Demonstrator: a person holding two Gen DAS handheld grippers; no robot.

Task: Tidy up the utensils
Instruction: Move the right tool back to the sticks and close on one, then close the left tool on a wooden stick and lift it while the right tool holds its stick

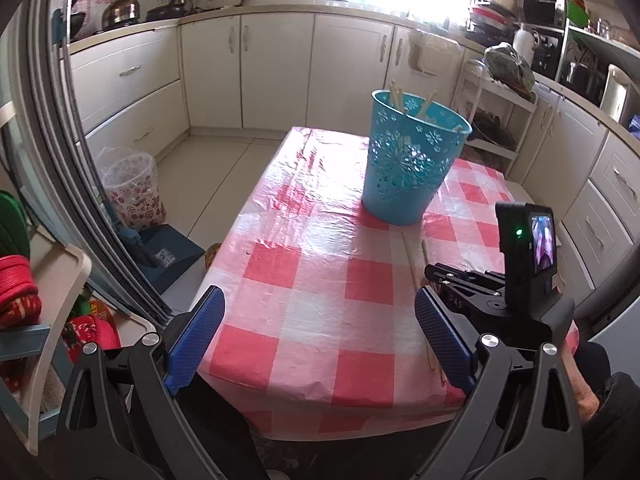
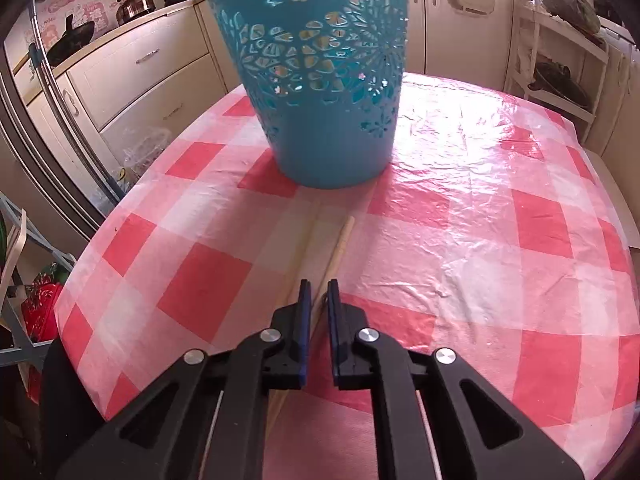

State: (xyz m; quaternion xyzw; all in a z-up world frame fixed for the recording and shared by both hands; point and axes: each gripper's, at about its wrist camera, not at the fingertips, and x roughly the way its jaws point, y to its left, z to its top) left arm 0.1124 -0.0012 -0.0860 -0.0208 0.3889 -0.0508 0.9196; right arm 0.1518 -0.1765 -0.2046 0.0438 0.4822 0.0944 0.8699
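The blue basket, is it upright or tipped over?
Upright. The basket stands on its base on the checked tablecloth, opening upward, with chopsticks sticking out above its rim.

A blue perforated plastic basket (image 1: 414, 160) stands upright on the checked tablecloth, several pale wooden chopsticks (image 1: 400, 100) leaning inside. Two more chopsticks (image 2: 336, 248) lie flat, side by side, just before its base.

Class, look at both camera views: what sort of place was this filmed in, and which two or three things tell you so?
Most likely a home kitchen. A kettle stands on the counter above cream cabinets, and a table with a pink checked tablecloth carries a blue basket holding chopsticks.
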